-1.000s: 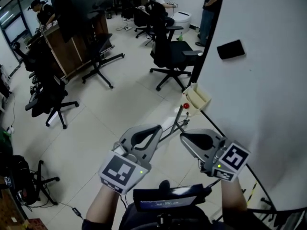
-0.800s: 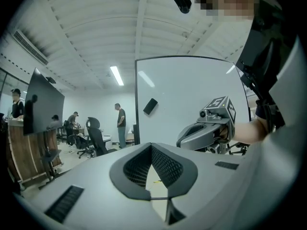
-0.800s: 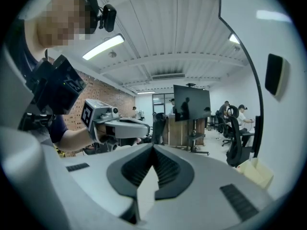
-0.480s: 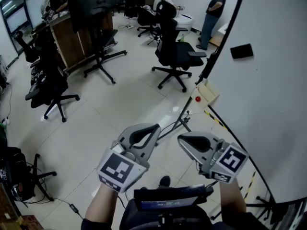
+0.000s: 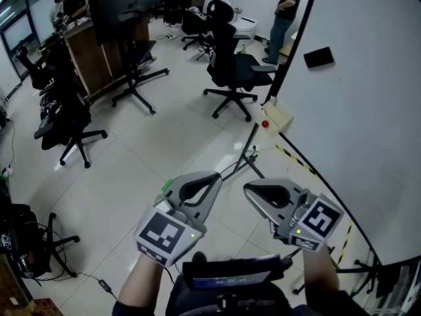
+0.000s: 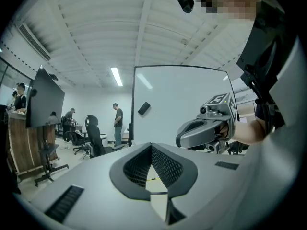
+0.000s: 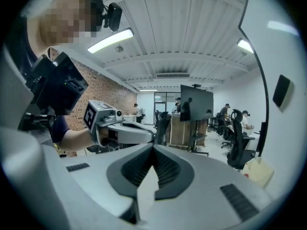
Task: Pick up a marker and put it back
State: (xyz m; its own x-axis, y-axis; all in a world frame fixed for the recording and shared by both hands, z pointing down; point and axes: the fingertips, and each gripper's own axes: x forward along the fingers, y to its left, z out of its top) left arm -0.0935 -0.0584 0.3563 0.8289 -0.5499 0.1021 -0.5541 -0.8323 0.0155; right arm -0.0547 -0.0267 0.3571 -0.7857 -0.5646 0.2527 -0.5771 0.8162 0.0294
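Observation:
Both grippers are held side by side at waist height above the floor, pointing roughly level. My left gripper (image 5: 214,176) (image 6: 151,147) is shut with nothing between its pads. My right gripper (image 5: 248,189) (image 7: 153,150) is shut too and holds nothing. Ahead on the right a large whiteboard (image 5: 368,117) stands on a wheeled frame. A beige tray (image 5: 279,116) (image 7: 259,171) hangs at its lower near corner, with a small red item (image 5: 265,124) beside it. I cannot make out a marker clearly. A black eraser (image 5: 318,57) (image 6: 143,109) sticks on the board.
The whiteboard's metal legs (image 5: 247,157) spread over the floor just ahead of the grippers. Black office chairs (image 5: 233,71) stand beyond, and more chairs (image 5: 66,124) at the left. Several people work at desks at the back. Yellow-black tape (image 5: 296,160) runs along the board's foot.
Both grippers stay shut and side by side. The whole view has shifted: the tray and the whiteboard's edge have slid up and away in the picture, and the board's legs now lie straight ahead.

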